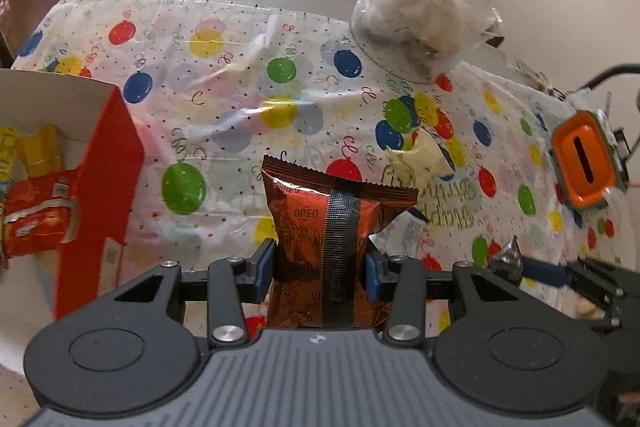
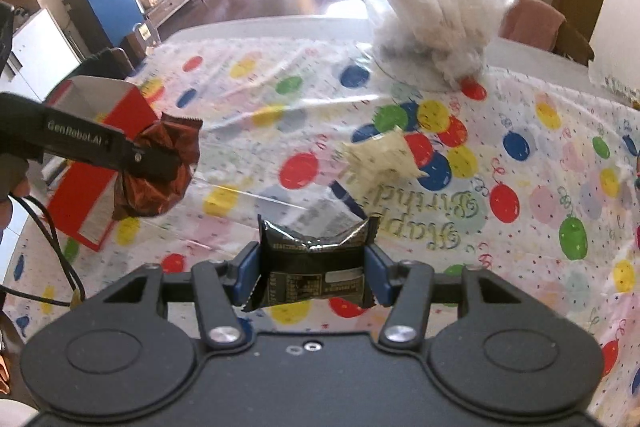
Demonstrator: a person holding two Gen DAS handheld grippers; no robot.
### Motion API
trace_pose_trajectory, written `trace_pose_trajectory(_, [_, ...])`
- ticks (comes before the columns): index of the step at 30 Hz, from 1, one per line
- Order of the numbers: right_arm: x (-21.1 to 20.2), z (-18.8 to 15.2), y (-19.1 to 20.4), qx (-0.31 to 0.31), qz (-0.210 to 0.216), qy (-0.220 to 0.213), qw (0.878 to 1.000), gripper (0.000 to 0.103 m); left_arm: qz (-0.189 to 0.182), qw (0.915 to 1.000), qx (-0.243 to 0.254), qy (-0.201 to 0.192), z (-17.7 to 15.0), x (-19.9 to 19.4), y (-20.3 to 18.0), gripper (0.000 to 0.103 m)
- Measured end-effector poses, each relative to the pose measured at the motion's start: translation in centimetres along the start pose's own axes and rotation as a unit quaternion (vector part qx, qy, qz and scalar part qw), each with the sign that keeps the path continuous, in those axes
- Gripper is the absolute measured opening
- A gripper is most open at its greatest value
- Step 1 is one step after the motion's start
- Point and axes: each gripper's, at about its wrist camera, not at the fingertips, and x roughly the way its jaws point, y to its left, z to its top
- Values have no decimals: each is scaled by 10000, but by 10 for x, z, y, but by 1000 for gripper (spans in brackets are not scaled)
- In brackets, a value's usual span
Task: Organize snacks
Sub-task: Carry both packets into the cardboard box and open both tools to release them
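My left gripper [image 1: 319, 269] is shut on a copper-red Oreo packet [image 1: 320, 227], held upright above the balloon-print tablecloth [image 1: 240, 75]. The same packet [image 2: 160, 167] shows crumpled in that gripper at the left of the right wrist view. My right gripper [image 2: 312, 269] is shut on a small black snack packet [image 2: 312, 263], lifted off the cloth. A red cardboard box [image 1: 108, 187] with a white inside stands at the left, holding red and yellow snack packs [image 1: 36, 223]. A cream wrapper [image 1: 420, 157] lies on the cloth mid-table.
A clear plastic bag of white things [image 1: 424, 7] sits at the table's far right. The right gripper's orange-backed body [image 1: 586, 167] hangs at the right edge of the left wrist view. Dark wood floor and shelves lie beyond the table.
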Motion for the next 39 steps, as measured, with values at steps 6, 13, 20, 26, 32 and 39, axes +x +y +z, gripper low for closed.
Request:
trace_pose_trajectory(6, [-15, 4, 35, -135, 98, -174, 9997, 54, -16, 9995, 314, -99, -16, -34, 14, 43])
trace_pose_trajectory(13, [-23, 12, 84, -361, 230, -327, 9985, 54, 59, 9992, 362, -188, -29, -71, 49, 43])
trace_pose_trajectory(20, [-13, 23, 139, -627, 404, -388, 9965, 54, 325, 9980, 337, -413, -34, -103, 95, 43])
trace_pose_trajectory(26, [3, 35, 186, -860, 504, -415, 9942, 54, 602, 9964, 185, -574, -30, -125, 141, 43])
trace_pose_trajectory(32, [22, 49, 226, -1064, 610, -468, 9914, 54, 977, 9926, 139, -705, -23, -133, 183, 43])
trace_pose_trajectory(39, [57, 70, 260, -1240, 514, -373, 9902, 54, 1385, 9882, 120, -649, -11, -126, 226, 43])
